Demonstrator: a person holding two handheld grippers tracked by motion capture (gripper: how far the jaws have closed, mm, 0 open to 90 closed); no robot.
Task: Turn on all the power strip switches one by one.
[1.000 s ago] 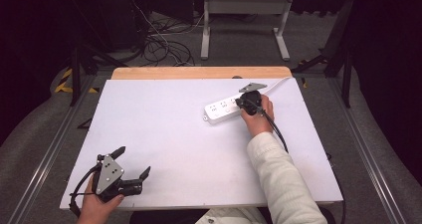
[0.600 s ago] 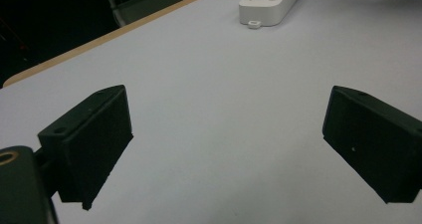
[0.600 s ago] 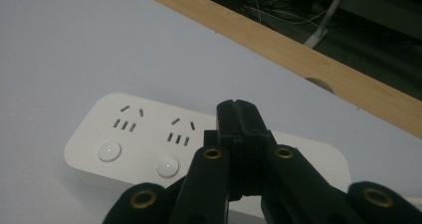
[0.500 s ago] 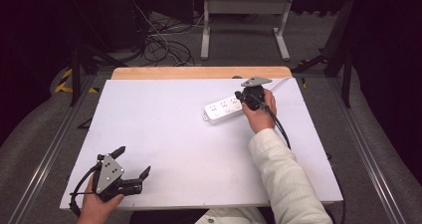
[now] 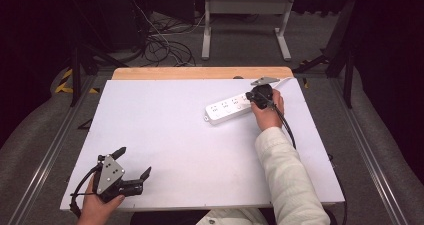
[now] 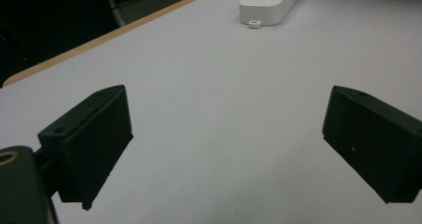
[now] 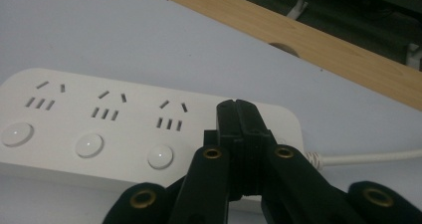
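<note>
Right gripper view puts my closed right gripper [image 7: 238, 109] over the cable end of the white power strip [image 7: 124, 129], jaws pinched together with nothing between them, tips just beside the last round switch [image 7: 160, 156]. Whether the tips touch the casing I cannot tell. All three switches look alike from here and I see no plug in any socket, so my guess is the job is pressing a switch with the closed tips, and that press looks not yet made.

In the high view the strip [image 5: 231, 108] lies in the upper right of the white table [image 5: 165, 135], slanted, its cord running off toward the upper right. My left gripper [image 5: 131, 180] sits at the lower left corner, jaws spread wide and empty, well apart from the strip; the left gripper view shows the strip [image 6: 271, 0] at the top edge.
</note>
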